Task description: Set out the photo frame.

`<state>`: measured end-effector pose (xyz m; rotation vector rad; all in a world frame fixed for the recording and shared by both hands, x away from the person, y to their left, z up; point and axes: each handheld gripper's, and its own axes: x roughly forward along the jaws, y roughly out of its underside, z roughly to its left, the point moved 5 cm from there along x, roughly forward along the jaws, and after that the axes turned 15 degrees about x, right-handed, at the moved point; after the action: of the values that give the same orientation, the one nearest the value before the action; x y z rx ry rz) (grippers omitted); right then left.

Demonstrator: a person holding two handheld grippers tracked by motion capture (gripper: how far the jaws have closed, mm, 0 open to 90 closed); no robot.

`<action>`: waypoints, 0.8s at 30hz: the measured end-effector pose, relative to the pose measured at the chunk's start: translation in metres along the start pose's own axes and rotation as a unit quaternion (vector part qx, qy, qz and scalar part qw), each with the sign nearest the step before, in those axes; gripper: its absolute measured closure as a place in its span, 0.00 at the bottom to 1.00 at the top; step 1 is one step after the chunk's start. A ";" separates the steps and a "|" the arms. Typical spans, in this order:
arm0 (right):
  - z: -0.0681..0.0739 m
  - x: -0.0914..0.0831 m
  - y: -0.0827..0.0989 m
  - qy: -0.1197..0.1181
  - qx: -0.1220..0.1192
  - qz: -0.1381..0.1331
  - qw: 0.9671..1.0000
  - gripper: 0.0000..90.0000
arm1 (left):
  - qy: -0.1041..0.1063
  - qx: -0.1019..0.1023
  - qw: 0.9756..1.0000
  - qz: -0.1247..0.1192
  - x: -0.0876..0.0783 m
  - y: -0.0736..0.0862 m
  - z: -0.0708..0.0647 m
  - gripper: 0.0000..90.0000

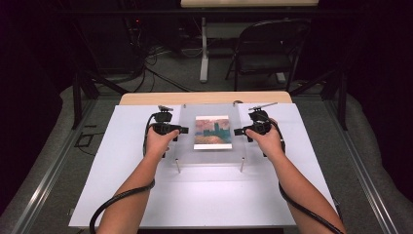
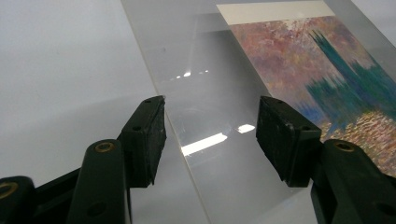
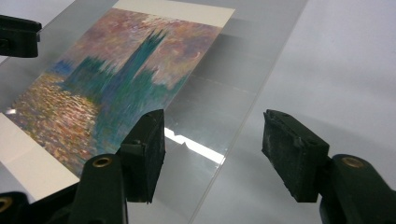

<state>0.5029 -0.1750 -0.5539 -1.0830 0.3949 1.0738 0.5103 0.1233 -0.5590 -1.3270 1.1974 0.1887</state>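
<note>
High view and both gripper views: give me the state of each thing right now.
Clear sheet: flat, raised on small posts above the white table.
Picture: lying flat at the sheet, face up.
Left gripper: open, jaws astride the sheet's edge, not pressing.
Right gripper: open, jaws astride the opposite edge, not pressing.

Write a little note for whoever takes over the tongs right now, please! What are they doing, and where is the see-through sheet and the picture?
Left tongs: open, at the left edge of the clear sheet, gripping nothing.
Right tongs: open, at the sheet's right edge, gripping nothing.
Things: the clear sheet sits raised on small posts above the white board. The painted picture lies flat in the sheet's middle; whether on top of it or under it is hard to tell.
Done: sheet and picture appear lined up and level.
Left: probably either close both tongs on the sheet's edges to lift it, or back the hands away. Which comes next is not clear.
</note>
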 end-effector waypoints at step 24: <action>0.004 0.008 0.003 -0.016 0.027 0.010 0.999 0.38 | 0.025 -0.019 1.000 0.007 0.003 0.004 -0.003 0.35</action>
<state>0.5027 -0.1671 -0.5593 -1.0142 0.4085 1.0915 0.5077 0.1204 -0.5630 -1.3630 1.2499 0.1899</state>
